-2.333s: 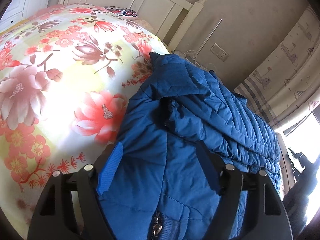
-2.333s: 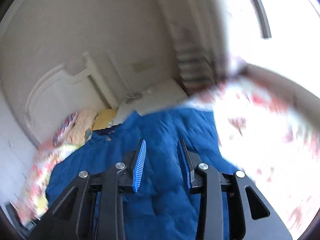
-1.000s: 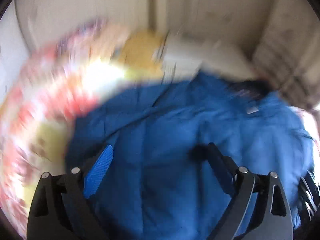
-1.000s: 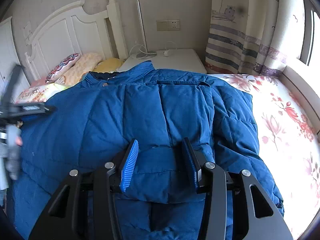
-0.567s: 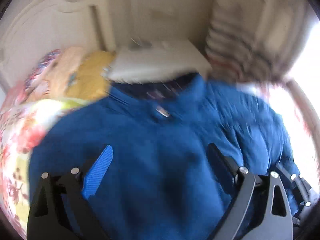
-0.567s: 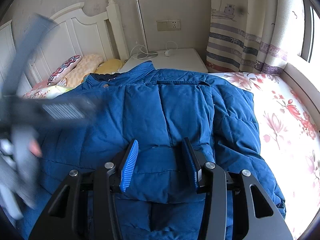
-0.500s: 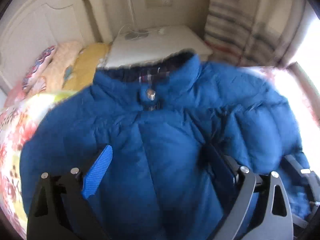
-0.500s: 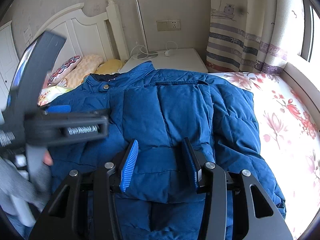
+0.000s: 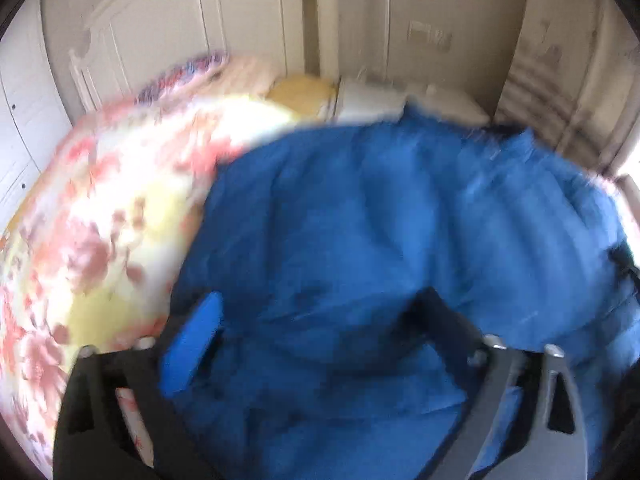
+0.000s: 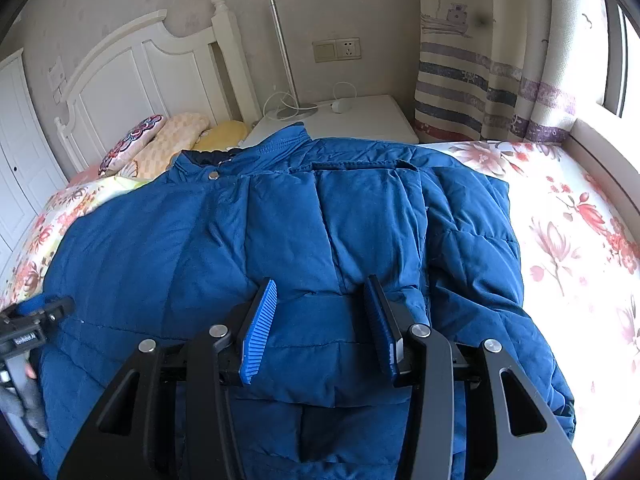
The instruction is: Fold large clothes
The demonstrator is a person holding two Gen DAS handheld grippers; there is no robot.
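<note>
A blue quilted jacket [image 10: 320, 232] lies spread on the floral bed, collar toward the headboard, with one sleeve folded across its front. My right gripper [image 10: 320, 312] is open and empty, hovering just above the folded sleeve's cuff. My left gripper [image 9: 320, 320] is open over the jacket [image 9: 380, 240] near its left edge; that view is motion-blurred. The left gripper also shows at the left edge of the right wrist view [image 10: 28, 324], beside the jacket's left side.
The floral bedsheet [image 10: 572, 220] extends right of the jacket and left of it [image 9: 100, 220]. Pillows [image 10: 160, 144] lie by the white headboard [image 10: 140, 68]. A white nightstand [image 10: 360, 120] with a lamp stands behind. A striped curtain [image 10: 480, 80] hangs at the right.
My left gripper has swung back from over the jacket's middle to its left edge. My right gripper and the jacket have stayed still.
</note>
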